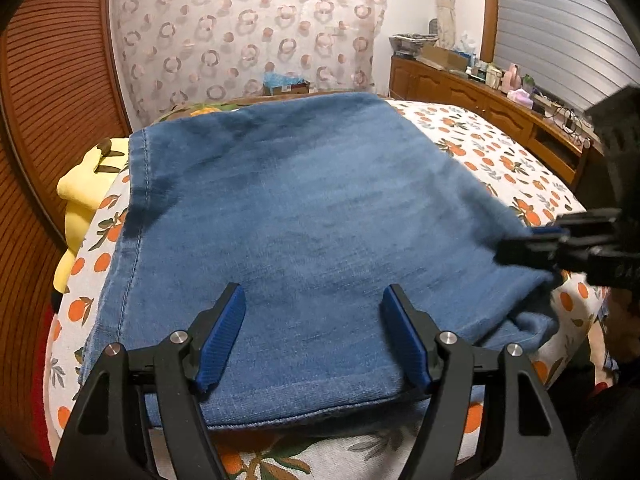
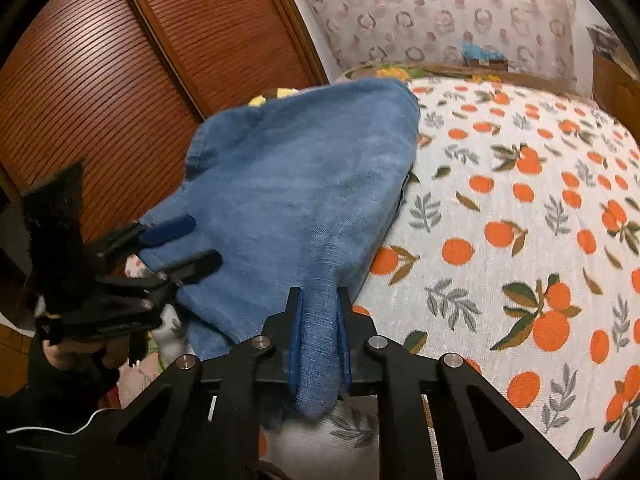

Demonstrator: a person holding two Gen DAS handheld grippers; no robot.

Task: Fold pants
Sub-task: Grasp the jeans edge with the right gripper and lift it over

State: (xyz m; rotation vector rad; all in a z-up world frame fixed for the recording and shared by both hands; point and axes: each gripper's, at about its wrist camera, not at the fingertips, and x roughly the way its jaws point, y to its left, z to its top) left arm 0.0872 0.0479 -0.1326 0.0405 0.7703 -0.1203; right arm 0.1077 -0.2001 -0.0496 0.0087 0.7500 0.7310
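Blue denim pants lie folded into a broad rectangle on the orange-print bed. My left gripper is open and empty, its blue pads hovering over the near hem. It also shows in the right wrist view, open above the pants' left edge. My right gripper is shut on a bunched fold of the pants and lifts that corner. In the left wrist view the right gripper comes in from the right at the pants' edge.
The bed sheet with orange fruit print stretches right. A yellow plush lies at the bed's left. A wooden slatted door is left, a cluttered wooden sideboard at the back right, and a patterned curtain behind.
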